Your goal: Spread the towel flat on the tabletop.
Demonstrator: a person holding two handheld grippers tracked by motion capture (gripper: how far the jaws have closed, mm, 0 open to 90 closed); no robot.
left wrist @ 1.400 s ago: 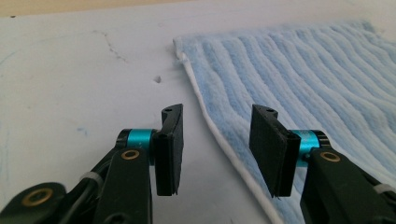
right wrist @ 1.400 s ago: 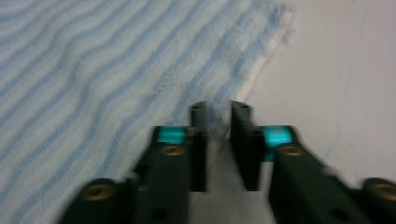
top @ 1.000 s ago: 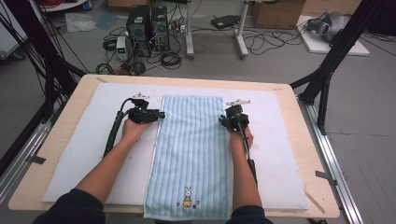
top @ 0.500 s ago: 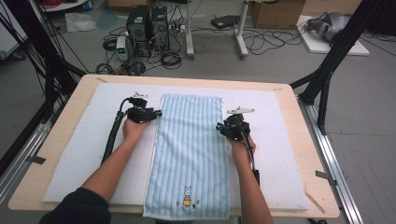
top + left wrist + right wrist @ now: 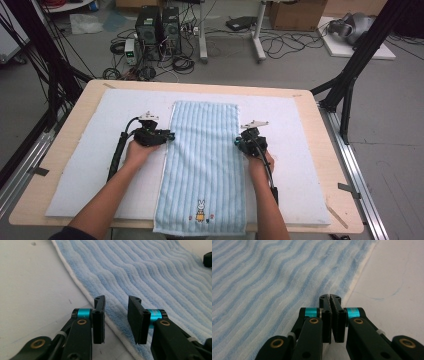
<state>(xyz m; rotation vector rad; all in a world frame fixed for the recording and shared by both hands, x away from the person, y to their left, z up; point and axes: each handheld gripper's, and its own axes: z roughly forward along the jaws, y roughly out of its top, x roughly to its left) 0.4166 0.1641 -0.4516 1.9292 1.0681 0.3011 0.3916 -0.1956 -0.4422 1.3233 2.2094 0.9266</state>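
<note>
On the white mat (image 5: 95, 165) covering the wooden table (image 5: 320, 130), a long blue striped towel (image 5: 202, 160) is laid flat, its near end with a small rabbit picture (image 5: 200, 210) hanging just over the table's front edge. The left gripper (image 5: 170, 136) is held at the towel's left hem, about halfway along, and the right gripper (image 5: 237, 143) at the right hem opposite.

In the left gripper view, the left gripper's (image 5: 116, 315) jaws have just been closing, yet a clear gap is left between the pads; the white hem (image 5: 82, 293) runs under that gap and is not pinched. In the right gripper view, the right gripper's (image 5: 329, 298) jaws have just been closing and are brought together pad to pad at the towel's edge (image 5: 355, 282); whether any cloth is caught between them cannot be told, since the tips hide the hem.

The step in hand is judged to be the taking of both side hems for a fold. For a good grip, the left pads should be lowered until the hem lies well between them before being closed. The right grip should be checked by a slight lift. Both sides should be raised together, so that the towel is not skewed.
</note>
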